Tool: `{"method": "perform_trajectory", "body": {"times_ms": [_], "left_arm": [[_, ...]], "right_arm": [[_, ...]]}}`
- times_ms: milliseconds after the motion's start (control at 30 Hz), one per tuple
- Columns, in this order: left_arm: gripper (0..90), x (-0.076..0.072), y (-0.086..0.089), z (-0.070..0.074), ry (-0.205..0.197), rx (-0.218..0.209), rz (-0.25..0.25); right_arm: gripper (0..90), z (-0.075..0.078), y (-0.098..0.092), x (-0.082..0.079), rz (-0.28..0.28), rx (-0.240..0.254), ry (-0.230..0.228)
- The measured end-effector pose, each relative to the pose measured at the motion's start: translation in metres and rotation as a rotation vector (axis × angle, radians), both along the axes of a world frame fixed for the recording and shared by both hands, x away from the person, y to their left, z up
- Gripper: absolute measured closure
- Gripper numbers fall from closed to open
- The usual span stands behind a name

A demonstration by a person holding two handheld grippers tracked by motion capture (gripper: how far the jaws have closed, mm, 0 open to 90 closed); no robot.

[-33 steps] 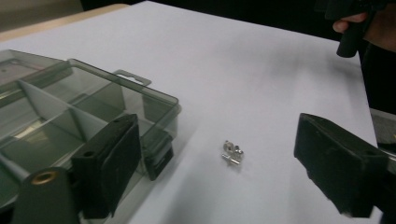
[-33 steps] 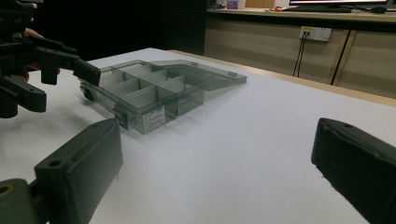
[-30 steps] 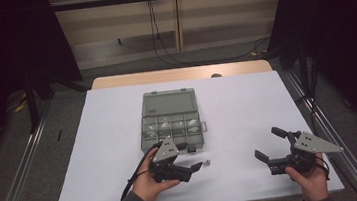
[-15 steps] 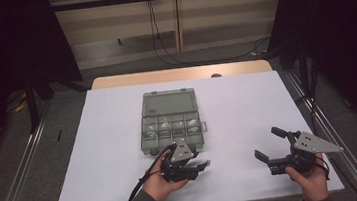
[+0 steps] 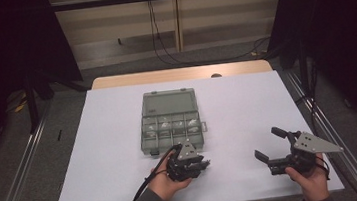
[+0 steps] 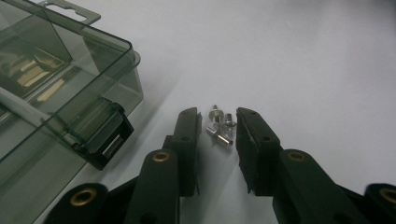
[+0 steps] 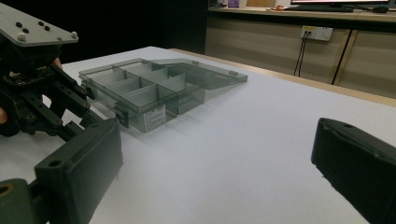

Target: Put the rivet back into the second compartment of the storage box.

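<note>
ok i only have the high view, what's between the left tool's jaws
observer: a few small silver screws, loose on the white table. the left tool has just been closing its jaws around them.
operator: gripped yet
observer: no, the pads sit just off the screws on both sides.
operator: and the right tool
observer: the right tool stands wide open, with just table surface between its jaws.
</note>
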State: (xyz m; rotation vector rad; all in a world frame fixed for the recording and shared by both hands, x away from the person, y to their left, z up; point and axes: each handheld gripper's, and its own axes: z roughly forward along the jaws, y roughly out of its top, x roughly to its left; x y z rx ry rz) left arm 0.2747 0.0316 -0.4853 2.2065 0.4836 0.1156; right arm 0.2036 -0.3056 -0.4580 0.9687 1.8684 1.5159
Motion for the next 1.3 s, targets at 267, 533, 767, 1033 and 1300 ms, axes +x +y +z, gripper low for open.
{"method": "perform_trajectory", "body": {"times_ms": [267, 533, 767, 1033, 1300], "left_arm": [[76.1, 0.002, -0.002, -0.002, 0.023, 0.01, 0.014], [82.3, 0.004, 0.0, -0.002, 0.031, 0.014, 0.03], [86.3, 0.004, 0.003, -0.002, 0.054, 0.005, 0.031], [86.6, 0.005, 0.011, 0.004, 0.095, -0.046, 0.038], [86.7, 0.008, 0.021, 0.013, 0.109, -0.098, 0.058]], "right_arm": [[1.6, 0.0, 0.0, 0.0, 0.001, 0.0, -0.001], [1.6, 0.0, 0.0, 0.0, 0.002, 0.003, 0.0], [1.6, 0.0, 0.0, 0.0, 0.003, 0.004, -0.001], [1.6, 0.0, 0.0, 0.0, 0.003, 0.004, -0.001], [1.6, 0.0, 0.0, 0.0, 0.002, 0.004, -0.001]]}}
